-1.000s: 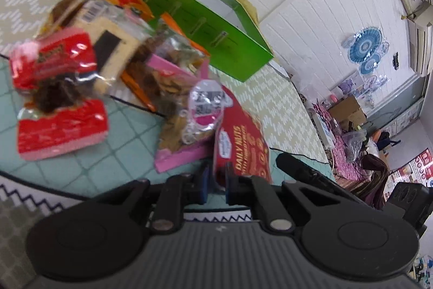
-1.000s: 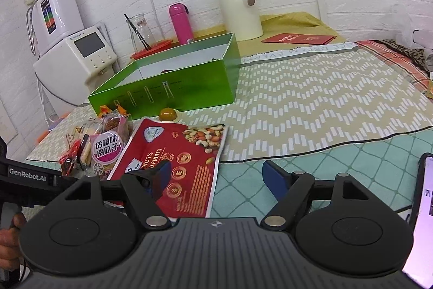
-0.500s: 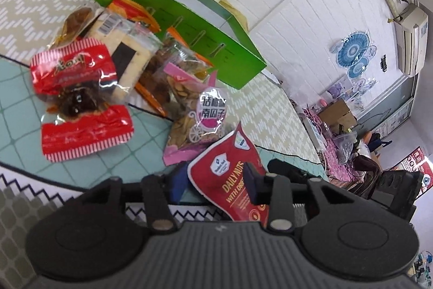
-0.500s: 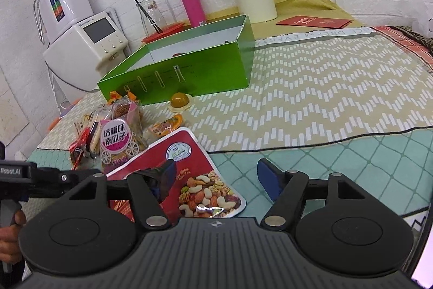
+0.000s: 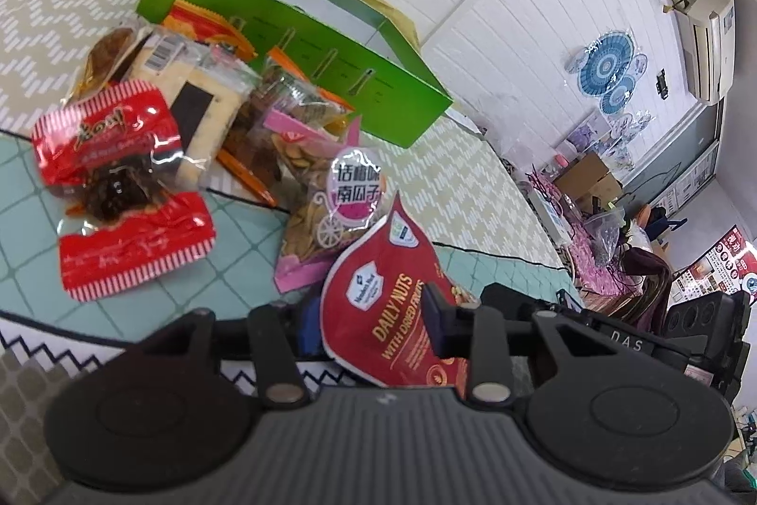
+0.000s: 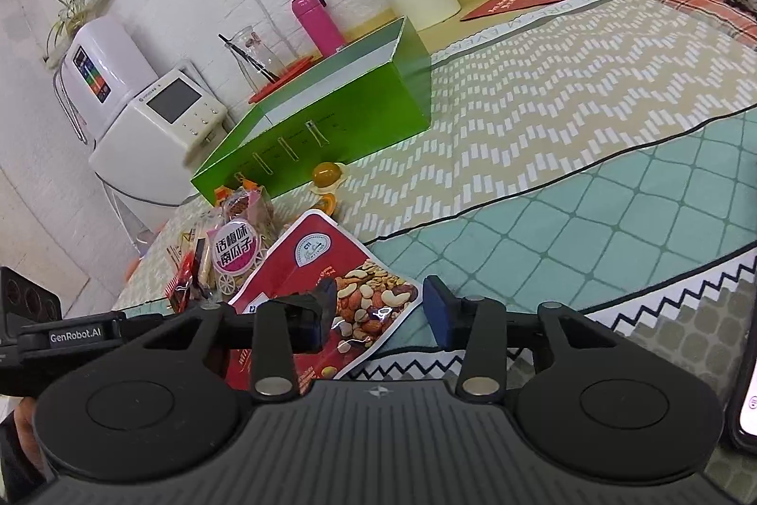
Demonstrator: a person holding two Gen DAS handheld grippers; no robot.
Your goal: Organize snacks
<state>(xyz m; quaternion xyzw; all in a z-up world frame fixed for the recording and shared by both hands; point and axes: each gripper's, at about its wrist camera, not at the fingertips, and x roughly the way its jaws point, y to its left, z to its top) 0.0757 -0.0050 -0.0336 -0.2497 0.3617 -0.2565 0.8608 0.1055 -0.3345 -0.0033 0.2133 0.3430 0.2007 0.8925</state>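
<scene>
On the teal-checked tablecloth (image 6: 591, 230) near me, my left gripper (image 5: 374, 315) clamps the red "Daily Nuts" pouch (image 5: 383, 296), its top curling up, while my right gripper (image 6: 378, 311) hangs unclenched beside it.

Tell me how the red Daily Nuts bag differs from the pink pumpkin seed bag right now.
The Daily Nuts bag is opaque red and stands tilted between the left gripper's fingers, while the pumpkin seed bag is see-through with pink trim and lies among the other snacks. The Daily Nuts bag looks larger and carries English print; the pumpkin seed bag has a round label in Chinese. Both are sealed and outside the green box.
</scene>
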